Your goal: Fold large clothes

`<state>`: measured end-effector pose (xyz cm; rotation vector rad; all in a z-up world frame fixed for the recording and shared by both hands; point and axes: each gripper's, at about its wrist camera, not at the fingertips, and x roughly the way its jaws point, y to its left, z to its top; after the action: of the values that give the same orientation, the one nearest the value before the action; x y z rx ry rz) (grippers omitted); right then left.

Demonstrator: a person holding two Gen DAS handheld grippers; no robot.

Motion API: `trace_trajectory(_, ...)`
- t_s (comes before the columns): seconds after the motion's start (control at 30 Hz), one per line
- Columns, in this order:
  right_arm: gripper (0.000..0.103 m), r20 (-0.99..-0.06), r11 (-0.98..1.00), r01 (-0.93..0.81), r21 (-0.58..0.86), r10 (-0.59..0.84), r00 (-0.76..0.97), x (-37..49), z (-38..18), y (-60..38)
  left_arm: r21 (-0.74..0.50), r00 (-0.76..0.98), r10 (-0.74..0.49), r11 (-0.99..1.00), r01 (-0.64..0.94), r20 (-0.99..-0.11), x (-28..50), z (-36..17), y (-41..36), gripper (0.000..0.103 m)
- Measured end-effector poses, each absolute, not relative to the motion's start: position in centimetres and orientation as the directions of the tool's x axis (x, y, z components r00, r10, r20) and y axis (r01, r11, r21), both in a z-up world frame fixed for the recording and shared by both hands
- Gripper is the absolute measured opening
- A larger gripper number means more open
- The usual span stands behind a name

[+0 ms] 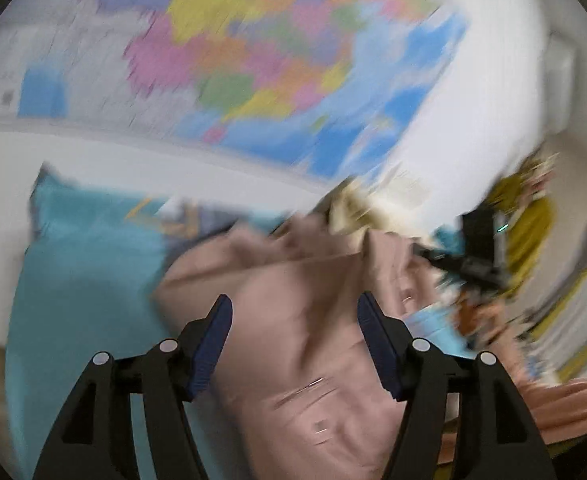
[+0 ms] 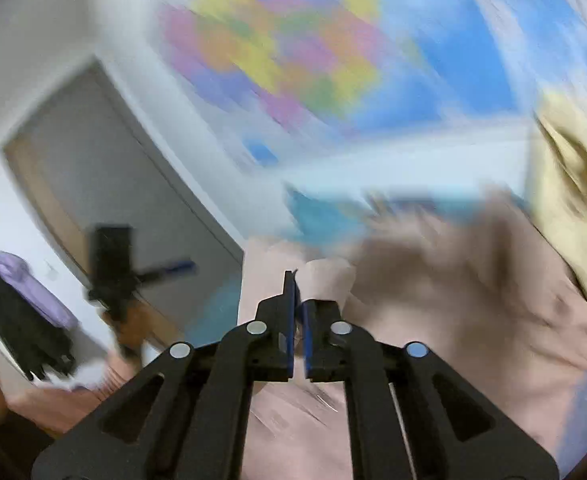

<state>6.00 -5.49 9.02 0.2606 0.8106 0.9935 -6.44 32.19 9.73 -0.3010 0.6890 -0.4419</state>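
Both views are heavily blurred by motion. The left tongs [image 1: 295, 312] stand open, their two blue-padded fingers [image 1: 213, 344] spread wide with nothing between them; they hover above a large, soft, dusty-pink garment [image 1: 313, 360], apart from it as far as the blur allows. The right tongs [image 2: 296, 280] are drawn together, only a thin slit showing between the blue pads. A bunched fold of the same pink cloth [image 2: 327, 280] sits right at their tips, but the view is too smeared to say whether any fabric is pinched, so no grip can be confirmed.

The pink garment lies rumpled and creased across a turquoise cover [image 1: 77, 280] on what seems to be a bed, though that is uncertain. In the right view it spreads wide under and beyond the tongs, with loose ridges rising toward the back. A pale cream cloth [image 2: 573, 192] lies at the far right edge, touching or overlapping the pink one.

In the left view, the other gripper's black body [image 1: 481, 252] shows at the right, over the garment's far side. Behind everything hangs a large, brightly coloured wall map [image 1: 277, 60], and a grey door [image 2: 105, 184] stands to the left.

Judging by the wrinkles and the lack of any crisp edge, the folding looks early: the garment is laid out but uneven, and smoothing and the main folds appear yet to come.
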Motion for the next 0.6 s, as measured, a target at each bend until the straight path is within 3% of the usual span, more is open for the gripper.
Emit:
trace_trajectory(0.1, 0.015, -0.628, 0.649, -0.56, 0.516, 0.731, 0.269, 7.3, 4.3, -7.6, -0.329, 0.635, -0.411, 0.911, 0.251, -0.654, -5.0, 5.6, 30.3, 0.062)
trace_trajectory(0.17, 0.042, -0.714, 0.748, -0.465, 0.473, 0.635, 0.295, 8.2, 1.1, -9.3, -0.285, 0.6, -0.383, 0.924, 0.256, -0.702, -4.4, 3.1, 28.9, 0.062)
trace_trajectory(0.2, 0.046, -0.716, 0.754, -0.428, 0.498, 0.636, 0.287, 8.4, -0.1, -10.4, -0.262, 0.578, -0.367, 0.929, 0.26, -0.729, -4.0, 1.7, 28.0, 0.062)
trace_trajectory(0.27, 0.067, -0.681, 0.731, -0.392, 0.559, 0.674, 0.287, 7.6, -0.7, -12.2, -0.197, 0.55, -0.317, 0.943, 0.267, -0.773, -3.4, -0.2, 26.5, 0.063)
trace_trajectory(0.37, 0.076, -0.645, 0.725, -0.392, 0.566, 0.686, 0.337, 5.7, -0.2, -14.1, -0.085, 0.551, -0.222, 0.961, 0.263, -0.804, -2.6, -2.0, 25.0, 0.063)
trace_trajectory(0.47, 0.089, -0.647, 0.727, -0.433, 0.533, 0.68, 0.345, 3.9, 0.8, -13.3, -0.122, 0.522, -0.228, 0.966, 0.229, -0.822, -1.4, -3.2, 25.7, 0.063)
trace_trajectory(0.6, 0.091, -0.69, 0.728, -0.473, 0.495, 0.661, 0.295, 2.4, -1.0, -10.4, -0.162, 0.53, -0.245, 0.967, 0.198, -0.812, -0.8, -3.2, 26.4, 0.06)
